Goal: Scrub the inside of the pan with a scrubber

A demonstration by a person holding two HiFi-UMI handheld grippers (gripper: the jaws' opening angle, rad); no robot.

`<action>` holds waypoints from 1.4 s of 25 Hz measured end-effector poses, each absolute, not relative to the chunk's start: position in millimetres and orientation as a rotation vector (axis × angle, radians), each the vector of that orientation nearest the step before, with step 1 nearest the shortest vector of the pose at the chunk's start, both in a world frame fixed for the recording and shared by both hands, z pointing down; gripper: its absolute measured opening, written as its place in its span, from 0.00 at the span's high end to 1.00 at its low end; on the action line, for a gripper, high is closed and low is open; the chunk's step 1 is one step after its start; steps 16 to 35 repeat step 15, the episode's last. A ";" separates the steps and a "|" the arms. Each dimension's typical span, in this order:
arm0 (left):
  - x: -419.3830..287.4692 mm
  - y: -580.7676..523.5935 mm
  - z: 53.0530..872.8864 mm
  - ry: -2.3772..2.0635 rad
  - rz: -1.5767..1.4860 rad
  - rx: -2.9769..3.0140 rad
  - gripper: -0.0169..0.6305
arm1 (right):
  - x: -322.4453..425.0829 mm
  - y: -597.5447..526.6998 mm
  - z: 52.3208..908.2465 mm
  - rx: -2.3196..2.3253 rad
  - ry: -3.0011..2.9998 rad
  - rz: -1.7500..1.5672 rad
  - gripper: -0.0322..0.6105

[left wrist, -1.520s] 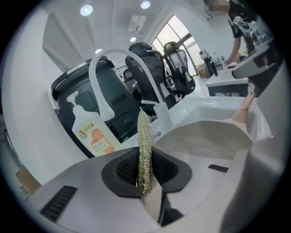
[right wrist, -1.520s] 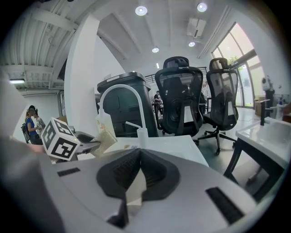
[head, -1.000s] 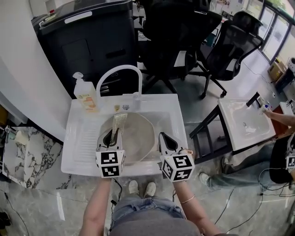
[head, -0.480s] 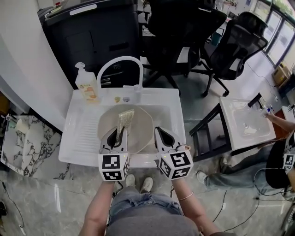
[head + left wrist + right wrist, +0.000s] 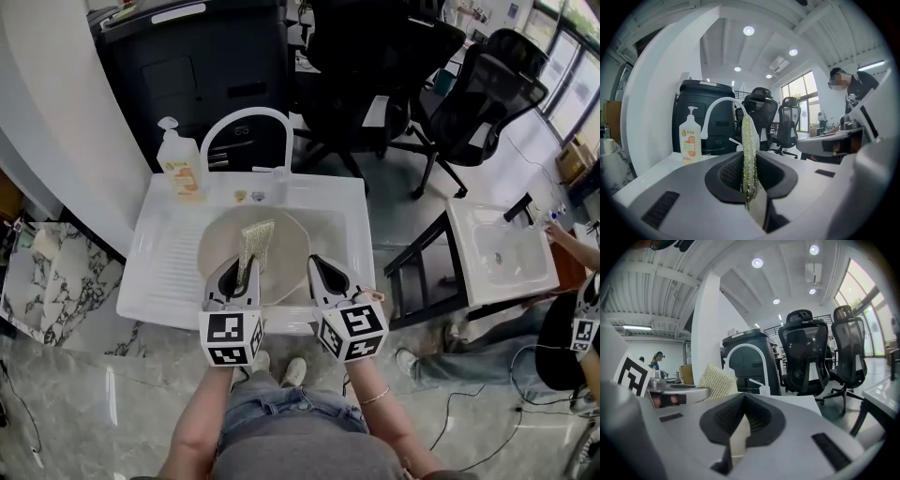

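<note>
Jaws of the left gripper (image 5: pixel 235 274) are still pinching the scrubber (image 5: pixel 254 240) over the pan (image 5: pixel 292 251), those of the right gripper (image 5: pixel 324 274) staying pressed together beside it.

Soap bottle (image 5: pixel 690 136): a label with pictures of orange fruit; the print is too small to read.
Left cube (image 5: pixel 231 339), on the left gripper (image 5: pixel 236 274): black-and-white square markers, no letters or numbers.
Right cube (image 5: pixel 352 330), on the right gripper (image 5: pixel 322 265): markers of the same kind, each in a different pattern.
Third cube (image 5: pixel 582 335), at the far right edge: one such marker.
Readable words, brands, numbers: none.
</note>
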State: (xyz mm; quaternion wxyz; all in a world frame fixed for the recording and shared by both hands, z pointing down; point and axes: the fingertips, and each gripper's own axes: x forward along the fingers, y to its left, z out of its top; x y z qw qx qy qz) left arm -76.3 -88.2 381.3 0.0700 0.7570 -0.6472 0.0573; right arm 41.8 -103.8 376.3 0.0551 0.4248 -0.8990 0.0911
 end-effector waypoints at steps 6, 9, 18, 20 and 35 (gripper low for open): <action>-75.3 -85.8 382.2 -1.951 0.168 2.276 0.88 | 39.6 -102.7 375.2 1.282 -2.733 0.264 0.94; -75.4 -85.5 382.2 -1.951 0.168 2.272 0.87 | 39.2 -102.7 376.4 1.280 -2.729 0.263 0.94; -76.3 -86.4 382.7 -1.951 0.169 2.273 0.87 | 36.8 -104.4 378.5 1.274 -2.730 0.263 0.94; -76.3 -86.4 382.7 -1.951 0.169 2.273 0.87 | 36.8 -104.4 378.5 1.274 -2.730 0.263 0.94; -76.3 -86.4 382.7 -1.951 0.169 2.273 0.87 | 36.8 -104.4 378.5 1.274 -2.730 0.263 0.94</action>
